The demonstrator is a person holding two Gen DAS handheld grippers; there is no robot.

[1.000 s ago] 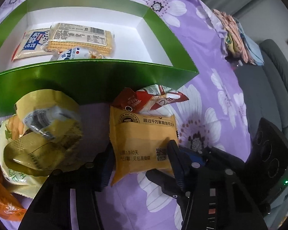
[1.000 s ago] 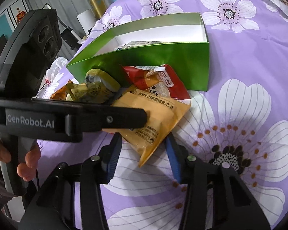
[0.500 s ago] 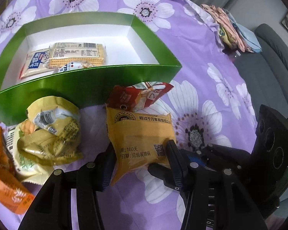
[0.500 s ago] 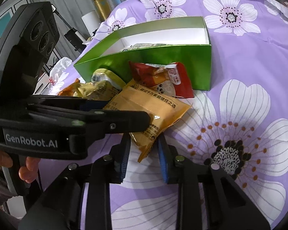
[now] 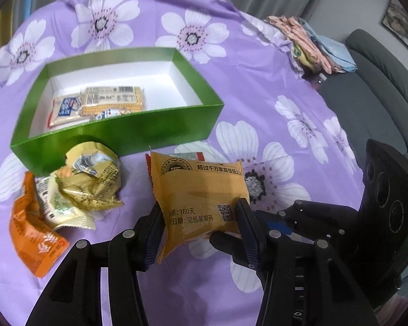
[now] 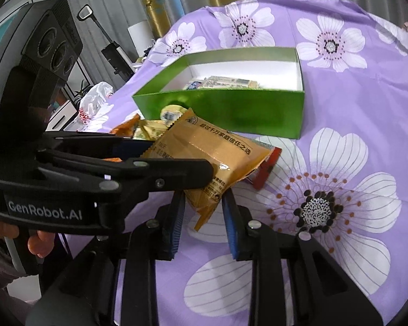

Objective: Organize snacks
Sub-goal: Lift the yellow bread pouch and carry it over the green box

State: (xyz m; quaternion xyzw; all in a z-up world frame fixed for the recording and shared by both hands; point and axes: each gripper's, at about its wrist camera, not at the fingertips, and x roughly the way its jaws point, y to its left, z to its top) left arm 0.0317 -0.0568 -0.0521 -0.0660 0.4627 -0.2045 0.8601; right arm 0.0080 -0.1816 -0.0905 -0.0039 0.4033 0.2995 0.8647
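Observation:
My left gripper (image 5: 198, 226) is shut on an orange-yellow snack packet (image 5: 197, 198) and holds it lifted above the purple flowered cloth. The packet also shows in the right wrist view (image 6: 209, 154), clamped by the left gripper's black fingers (image 6: 160, 172). My right gripper (image 6: 202, 221) sits just under the packet's lower corner, jaws narrowly apart and not clamping it. The green box (image 5: 117, 133) with a white inside stands beyond and holds a few biscuit packets (image 5: 111, 100). A red packet (image 6: 266, 168) lies under the lifted one.
Crumpled yellow packets (image 5: 87, 182) and an orange packet (image 5: 35, 236) lie left of the held one, in front of the box. Folded cloths (image 5: 307, 43) lie at the table's far right edge, with a grey sofa (image 5: 380, 89) beyond. A white plastic bag (image 6: 95, 100) lies at the left.
The left gripper has lifted the orange-yellow packet off the cloth and pulled back from the box. The right gripper's jaws have narrowed under the packet's corner.

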